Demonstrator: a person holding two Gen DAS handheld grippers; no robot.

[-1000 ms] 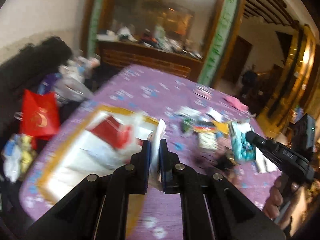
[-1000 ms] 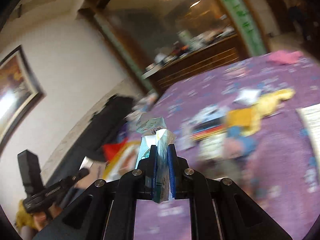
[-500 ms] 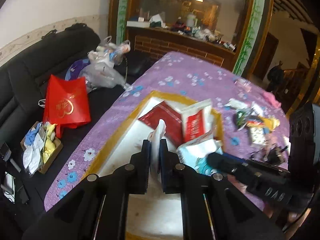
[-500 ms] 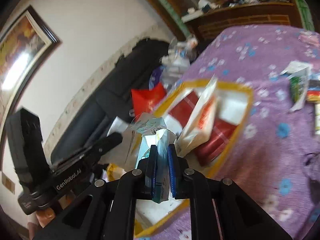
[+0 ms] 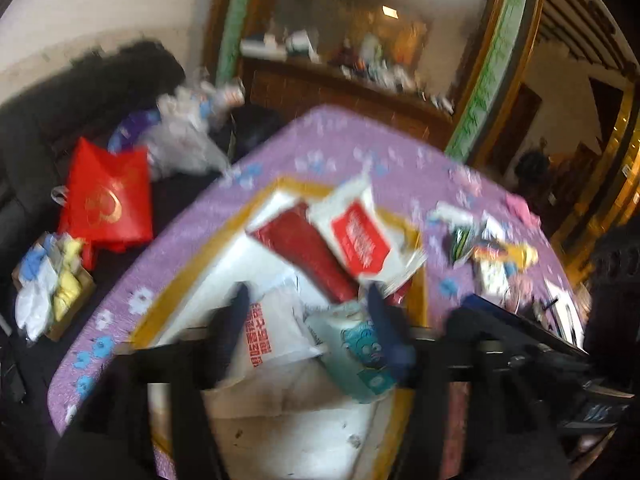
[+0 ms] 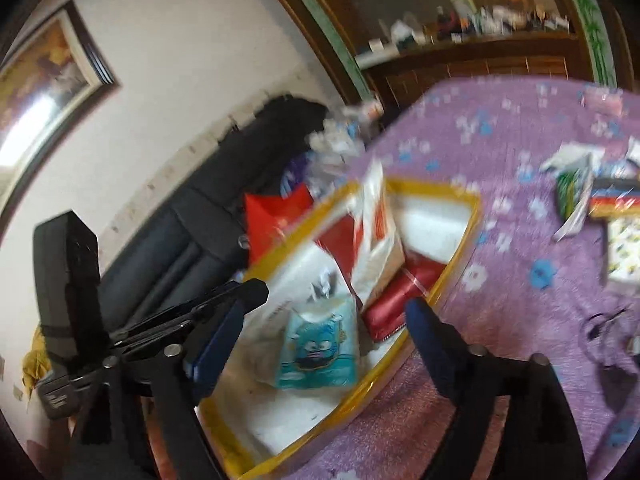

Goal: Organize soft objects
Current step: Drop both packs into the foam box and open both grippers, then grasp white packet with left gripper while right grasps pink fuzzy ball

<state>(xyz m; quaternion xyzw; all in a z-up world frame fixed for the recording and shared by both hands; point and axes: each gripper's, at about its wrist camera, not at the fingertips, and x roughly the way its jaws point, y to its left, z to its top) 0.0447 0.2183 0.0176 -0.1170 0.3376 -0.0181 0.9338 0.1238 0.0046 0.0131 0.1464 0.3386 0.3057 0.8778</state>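
A white box with a yellow rim (image 5: 280, 186) (image 6: 474, 208) stands on the purple flowered tablecloth (image 5: 360, 148). In it lie a teal cartoon tissue pack (image 5: 360, 352) (image 6: 318, 350), a white packet with red print (image 5: 272, 336), a white-and-red packet (image 5: 360, 236) (image 6: 378, 240) and a red packet (image 5: 308, 252) (image 6: 400, 300). My left gripper (image 5: 308, 312) is open and empty above the box. My right gripper (image 6: 326, 320) is open and empty above the teal pack. The left gripper shows in the right wrist view (image 6: 240, 296).
More small packets (image 5: 492, 252) (image 6: 580, 196) lie scattered on the cloth to the right of the box. A black sofa (image 6: 200, 216) with a red bag (image 5: 108, 196) and plastic bags stands left of the table. A wooden cabinet (image 5: 340, 84) stands behind.
Both grippers have opened. The white packet has dropped from the left gripper and the teal pack from the right gripper; both now lie in the box.
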